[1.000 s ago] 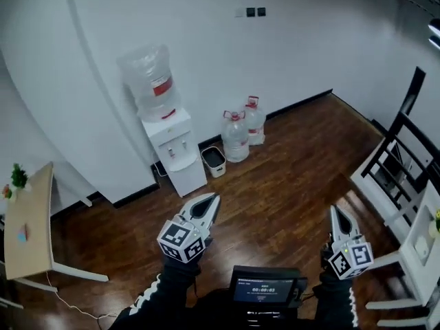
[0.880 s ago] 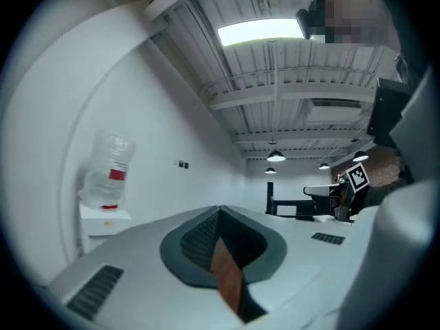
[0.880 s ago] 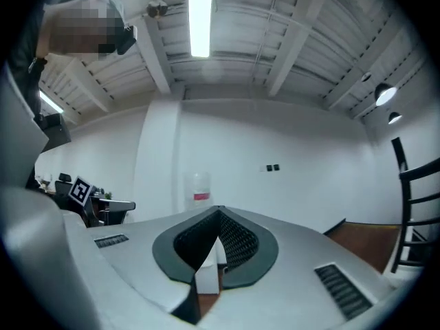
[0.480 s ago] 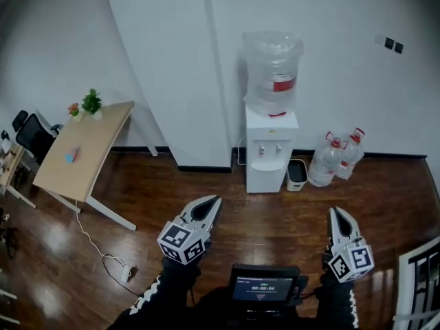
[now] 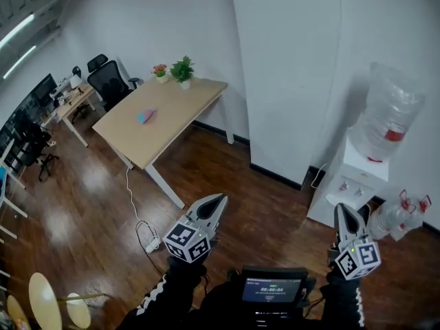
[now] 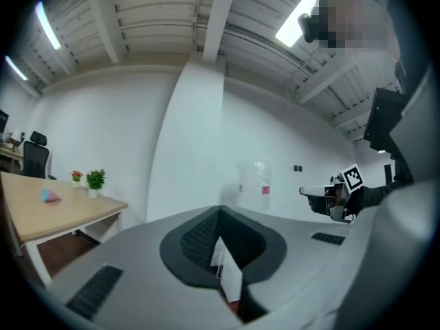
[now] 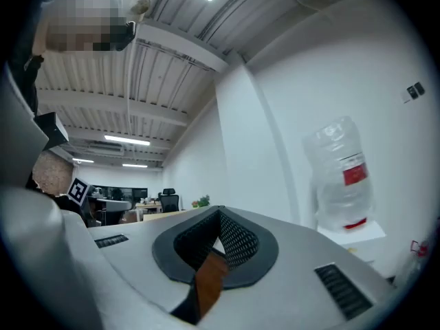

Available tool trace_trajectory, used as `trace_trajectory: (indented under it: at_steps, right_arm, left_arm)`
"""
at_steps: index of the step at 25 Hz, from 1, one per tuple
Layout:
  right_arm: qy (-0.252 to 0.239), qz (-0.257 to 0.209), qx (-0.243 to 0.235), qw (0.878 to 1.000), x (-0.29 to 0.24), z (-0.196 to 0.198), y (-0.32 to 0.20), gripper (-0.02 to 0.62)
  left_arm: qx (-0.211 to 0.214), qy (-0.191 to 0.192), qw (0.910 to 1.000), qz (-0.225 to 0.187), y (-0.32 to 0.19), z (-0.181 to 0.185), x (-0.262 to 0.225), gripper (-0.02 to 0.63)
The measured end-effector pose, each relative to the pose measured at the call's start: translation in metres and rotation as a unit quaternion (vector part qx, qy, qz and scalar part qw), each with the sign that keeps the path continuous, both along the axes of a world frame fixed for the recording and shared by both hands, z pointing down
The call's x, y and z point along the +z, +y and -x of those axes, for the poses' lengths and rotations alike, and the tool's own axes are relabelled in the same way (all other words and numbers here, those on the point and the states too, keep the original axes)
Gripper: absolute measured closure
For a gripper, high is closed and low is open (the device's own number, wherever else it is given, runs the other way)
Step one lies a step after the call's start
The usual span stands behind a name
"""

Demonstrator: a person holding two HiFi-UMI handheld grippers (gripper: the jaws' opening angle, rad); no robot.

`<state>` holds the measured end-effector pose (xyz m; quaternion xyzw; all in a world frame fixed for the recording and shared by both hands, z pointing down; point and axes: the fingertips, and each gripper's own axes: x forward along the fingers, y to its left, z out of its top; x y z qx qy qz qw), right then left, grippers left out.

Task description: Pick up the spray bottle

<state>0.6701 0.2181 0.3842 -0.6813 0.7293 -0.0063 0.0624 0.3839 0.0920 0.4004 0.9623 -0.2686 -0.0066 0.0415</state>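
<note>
Spray bottle cannot be picked out for certain. The only candidate is a small pink-and-blue thing (image 5: 145,116) lying mid-counter (image 5: 175,122), at about 10 o'clock from the grippers and well apart from them (too small to tell what it is). So the first risk is heading for the wrong item.

Floor (image 5: 82,208) between the person and the counter is dark and glossy, which could hide low obstacles. The white pillar (image 5: 289,74) at 12 o'clock and the dispenser (image 5: 347,184) at 2 o'clock stand on the right gripper's side, and a wide swing there could clip them. The chair (image 5: 108,82) sits beyond the counter's far end, out of the way. The plants (image 5: 180,69) stand at the counter's far corner, 1 o'clock from the candidate, and an overshoot could knock them. A pale cable (image 5: 130,194) trails from under the counter to a plug at 9 o'clock of the left gripper (easy to snag with a foot).

Left gripper (image 5: 212,203) and right gripper (image 5: 342,212) both have their fingers clenched on nothing. Unless the fingers are released before arrival, the closed tips would likely shove a light bottle over or off the edge.
</note>
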Motion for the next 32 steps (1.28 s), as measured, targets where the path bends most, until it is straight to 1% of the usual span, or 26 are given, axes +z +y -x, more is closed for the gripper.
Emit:
trace_trajectory:
  at_steps: [3,5,7,8,10,11,12,14,16,18,20,22,24,26,28,30,32]
  right_arm:
    - [-0.005,-0.001,-0.024,1.0,-0.01,0.077,-0.111,0.594]
    - [-0.006,0.0,-0.053,0.999,-0.02,0.136,-0.184,0.594]
    - [-0.003,0.0,-0.085,0.996,-0.025,0.193,-0.252,0.594]
    - [-0.002,0.0,-0.099,0.995,-0.026,0.218,-0.284,0.594]
    - [-0.002,-0.001,-0.125,0.992,-0.026,0.264,-0.344,0.594]
    - [-0.002,-0.001,-0.14,0.99,-0.026,0.285,-0.372,0.594]
    - [-0.001,0.0,-0.155,0.988,-0.025,0.306,-0.4,0.594]
    - [0.001,0.004,-0.182,0.983,-0.021,0.346,-0.458,0.594]
    - [-0.006,0.003,-0.208,0.978,-0.017,0.381,-0.516,0.594]
    - [-0.011,-0.01,-0.223,0.975,-0.019,0.407,-0.57,0.594]
    - [-0.009,-0.024,-0.235,0.972,-0.024,0.429,-0.622,0.594]
    - [-0.018,-0.015,-0.264,0.964,-0.026,0.456,-0.677,0.594]
    - [-0.021,-0.004,-0.292,0.956,-0.026,0.485,-0.731,0.594]
    - [-0.015,0.003,-0.304,0.952,-0.023,0.517,-0.782,0.594]
    - [-0.013,0.011,-0.314,0.949,-0.019,0.556,-0.83,0.594]
    - [-0.014,0.018,-0.324,0.946,-0.019,0.604,-0.871,0.594]
    - [-0.018,0.014,-0.334,0.942,-0.026,0.662,-0.904,0.594]
  left_arm:
    - [-0.051,-0.004,0.9987,0.011,-0.091,0.103,0.003,0.604]
    - [-0.079,-0.005,0.9967,0.017,-0.146,0.171,0.0,0.604]
    - [-0.11,-0.004,0.9938,0.017,-0.198,0.232,-0.002,0.604]
    - [-0.125,0.003,0.992,0.016,-0.221,0.259,-0.003,0.604]
    - [-0.156,0.032,0.9871,0.013,-0.262,0.306,-0.005,0.604]
    - [-0.171,0.041,0.9843,0.01,-0.281,0.328,-0.005,0.604]
    - [-0.185,0.04,0.9819,0.008,-0.3,0.347,-0.005,0.604]
    - [-0.205,0.026,0.9784,0.006,-0.342,0.381,-0.001,0.604]
    - [-0.227,0.02,0.9736,0.005,-0.387,0.412,0.001,0.604]
    - [-0.262,0.024,0.9648,-0.001,-0.427,0.441,0.002,0.604]
    - [-0.299,0.029,0.9537,0.0,-0.464,0.469,0.003,0.604]
    - [-0.324,0.025,0.9456,0.011,-0.501,0.497,0.002,0.604]
    - [-0.334,0.013,0.9423,0.012,-0.536,0.524,-0.003,0.604]
    - [-0.344,0.003,0.9388,0.008,-0.571,0.555,-0.007,0.604]
    - [-0.356,-0.001,0.9343,0.01,-0.609,0.594,-0.009,0.604]
    - [-0.359,-0.003,0.9332,0.01,-0.646,0.637,-0.013,0.604]
    - [-0.359,0.0,0.9333,0.003,-0.683,0.686,-0.017,0.604]
